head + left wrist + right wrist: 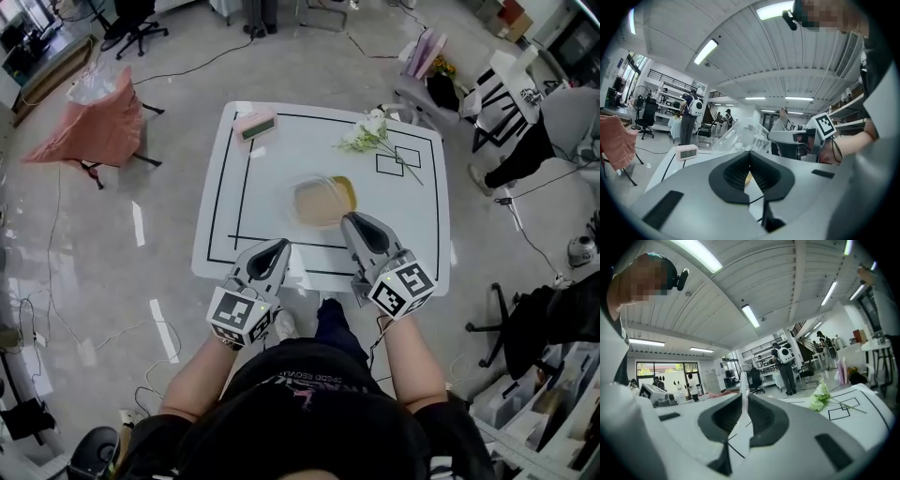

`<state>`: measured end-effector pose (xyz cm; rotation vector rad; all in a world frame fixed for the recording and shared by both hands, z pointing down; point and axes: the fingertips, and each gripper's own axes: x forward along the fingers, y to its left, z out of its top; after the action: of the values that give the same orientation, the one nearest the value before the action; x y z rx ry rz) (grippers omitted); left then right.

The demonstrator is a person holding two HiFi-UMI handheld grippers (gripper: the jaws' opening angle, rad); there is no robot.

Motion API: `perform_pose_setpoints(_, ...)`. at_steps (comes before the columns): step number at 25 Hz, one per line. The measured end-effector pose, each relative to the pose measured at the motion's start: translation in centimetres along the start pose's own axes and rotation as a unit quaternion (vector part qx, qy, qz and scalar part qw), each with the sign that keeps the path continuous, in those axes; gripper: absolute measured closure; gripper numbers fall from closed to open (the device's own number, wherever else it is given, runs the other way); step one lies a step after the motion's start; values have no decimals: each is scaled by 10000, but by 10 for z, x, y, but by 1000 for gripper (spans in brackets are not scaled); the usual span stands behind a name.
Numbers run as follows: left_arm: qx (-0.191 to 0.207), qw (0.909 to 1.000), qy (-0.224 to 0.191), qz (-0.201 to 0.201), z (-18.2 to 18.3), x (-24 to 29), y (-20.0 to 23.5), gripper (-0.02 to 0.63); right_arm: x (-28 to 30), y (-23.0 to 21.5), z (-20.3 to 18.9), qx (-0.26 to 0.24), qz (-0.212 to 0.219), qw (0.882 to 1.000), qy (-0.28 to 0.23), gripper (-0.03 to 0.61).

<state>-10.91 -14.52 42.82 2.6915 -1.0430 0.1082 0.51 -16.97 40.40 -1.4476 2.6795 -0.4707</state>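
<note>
The left gripper (278, 246) hung over the near edge of the table (422, 234), left of the middle. In its own view (750, 153) the jaws were clenched tip to tip with nothing between them.

The right gripper (352, 218) reached further in, its tip at the near right rim of the container (319, 200). In its own view (743, 397) the jaws were closed on a thin, pale strip, apparently that clear rim seen edge-on. The container sat about mid-table and was blurred in the head view, with tan and yellow contents. In the left gripper view it showed as a clear dome (740, 133) just beside the right gripper.

A clock (255, 124) lay by the far left corner. Flowers (370, 131) lay near the far right corner, beside two taped squares.
</note>
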Motion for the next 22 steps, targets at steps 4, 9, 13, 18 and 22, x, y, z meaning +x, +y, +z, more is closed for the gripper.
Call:
perform_pose_setpoints(4,82,9997,-8,-238,1,-10,-13,611,-20,18,5,-190,-182,9996,-85,537)
perform_pose_setpoints(9,76,9991,-46,-410,-1,-14,-25,611,-45,28,9,-289,-438,9985,-145,537)
perform_pose_setpoints(13,59,9988,-39,-484,-2,-16,-41,611,-67,31,10,-284,-582,9977,-179,537)
perform_pose_setpoints(18,-6,9989,-25,-466,-10,-13,-59,611,-90,27,7,-250,-610,9976,-194,537)
perform_pose_setpoints(22,-14,9994,-3,-358,-17,-11,-82,611,-112,20,2,-169,-512,9983,-203,538)
